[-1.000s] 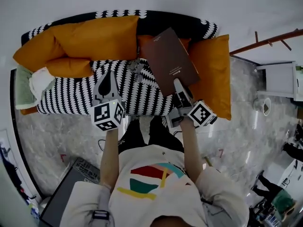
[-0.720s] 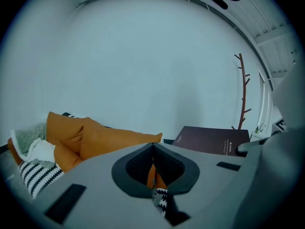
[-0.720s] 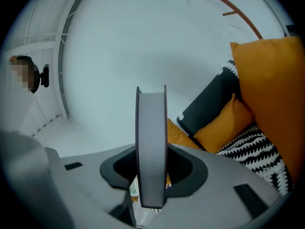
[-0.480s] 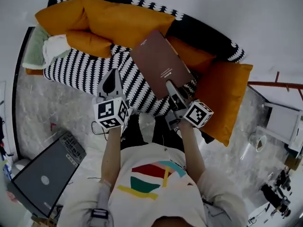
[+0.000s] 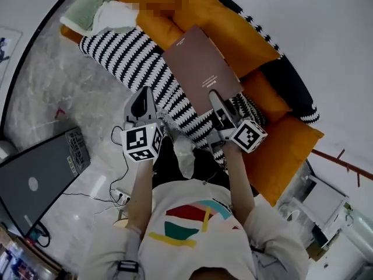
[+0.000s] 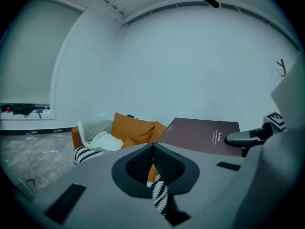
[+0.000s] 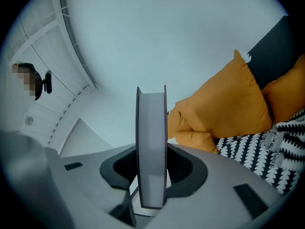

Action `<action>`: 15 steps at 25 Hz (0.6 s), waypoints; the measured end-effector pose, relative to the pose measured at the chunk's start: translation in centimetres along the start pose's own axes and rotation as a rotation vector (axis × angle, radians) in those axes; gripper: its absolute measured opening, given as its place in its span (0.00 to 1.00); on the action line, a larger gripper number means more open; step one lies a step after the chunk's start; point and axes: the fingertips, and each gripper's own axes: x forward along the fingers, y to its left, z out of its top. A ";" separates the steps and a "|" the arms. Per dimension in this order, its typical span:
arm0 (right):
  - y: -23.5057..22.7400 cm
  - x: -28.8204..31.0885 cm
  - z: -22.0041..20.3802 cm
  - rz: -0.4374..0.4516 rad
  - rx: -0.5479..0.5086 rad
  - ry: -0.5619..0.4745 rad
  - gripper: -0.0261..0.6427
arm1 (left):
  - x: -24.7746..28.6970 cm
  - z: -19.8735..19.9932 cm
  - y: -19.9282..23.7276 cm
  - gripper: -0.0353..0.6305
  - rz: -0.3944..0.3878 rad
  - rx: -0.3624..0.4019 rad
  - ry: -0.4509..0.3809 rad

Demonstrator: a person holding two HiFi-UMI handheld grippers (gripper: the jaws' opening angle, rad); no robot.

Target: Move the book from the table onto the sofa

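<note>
While the right tongs [image 5: 217, 107] clamp the book [image 5: 201, 69] by its near short edge, the left tongs [image 5: 142, 98] hang just beside them, tips pressed together and holding nothing (their own view shows only striped fabric past the closed tips). In the right gripper view the book shows edge-on with a pad pressed to each face, so the hold looks firm.

From those tongs the book lies straight ahead. Its long axis runs away from them, up and to the left in the head view, cover upward. It is in the air above the sofa's striped seat [image 5: 116, 45], with its far end reaching over the orange cushions [image 5: 233, 31]. Only the right hand has it; the left is beside it and apart from it. As I judge it, the coming move is to lower the book forward and flat onto the seat before the tongs let go.

Against a second ago, the book sits the same in the tongs, but the view has swung. The sofa then lay across the top of the head view and now runs slantwise from upper left to lower right. The blanket [image 5: 99, 13] has gone from the left edge to the top, and the grey case [image 5: 35, 179] on the floor now shows larger at the left
</note>
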 end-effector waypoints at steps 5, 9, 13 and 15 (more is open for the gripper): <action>3.8 6.2 -1.8 0.066 -0.028 0.024 0.27 | -1.2 1.7 7.0 0.06 0.066 -0.024 -0.037; 5.5 10.8 -3.0 0.111 -0.053 0.074 0.27 | -0.9 2.9 10.8 0.06 0.120 -0.027 -0.058; 5.0 13.2 -3.3 0.127 -0.036 0.094 0.27 | -0.3 3.6 11.5 0.06 0.142 -0.016 -0.057; 4.5 14.3 -3.1 0.124 -0.052 0.105 0.27 | 0.1 3.7 11.5 0.06 0.147 -0.014 -0.050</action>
